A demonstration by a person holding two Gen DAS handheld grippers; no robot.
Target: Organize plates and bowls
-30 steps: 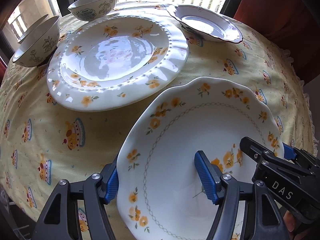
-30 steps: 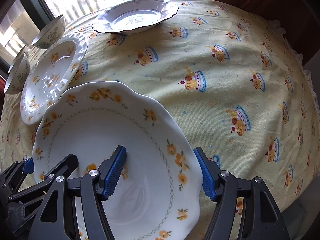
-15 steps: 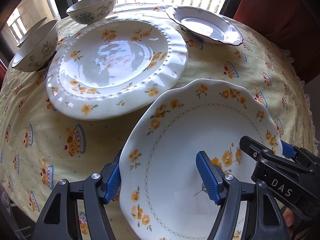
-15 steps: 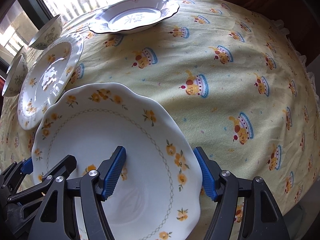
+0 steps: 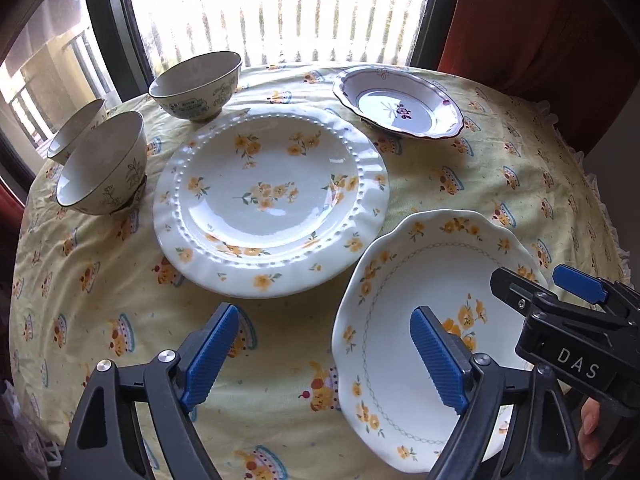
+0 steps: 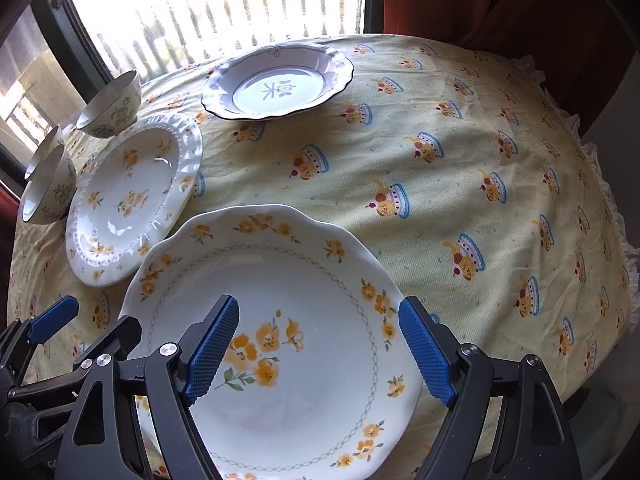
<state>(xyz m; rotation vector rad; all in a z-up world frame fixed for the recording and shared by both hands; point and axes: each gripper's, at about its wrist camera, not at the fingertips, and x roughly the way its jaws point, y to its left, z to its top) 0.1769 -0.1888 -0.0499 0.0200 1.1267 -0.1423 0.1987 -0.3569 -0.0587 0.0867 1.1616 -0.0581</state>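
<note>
- Left gripper (image 5: pixel 326 354): jaws spread wide, nothing between them; hovers over the yellow tablecloth (image 5: pixel 276 412) beside the scalloped plate (image 5: pixel 404 364).
- Right gripper (image 6: pixel 316 346): also wide open above that plate, its blue pads (image 6: pixel 424 350) flanking the right rim without touching it. Plate lies flat near the table's front edge, likely set down, or about to be regripped.
- Beyond, just apart: larger beaded plate (image 5: pixel 272 200), probably the stacking base.
- Left rear: nested bowls (image 5: pixel 102 164) and a single bowl (image 5: pixel 196 86), grouped by kind.
- Far right: purple-rimmed dish (image 5: pixel 400 106), still alone.
</note>
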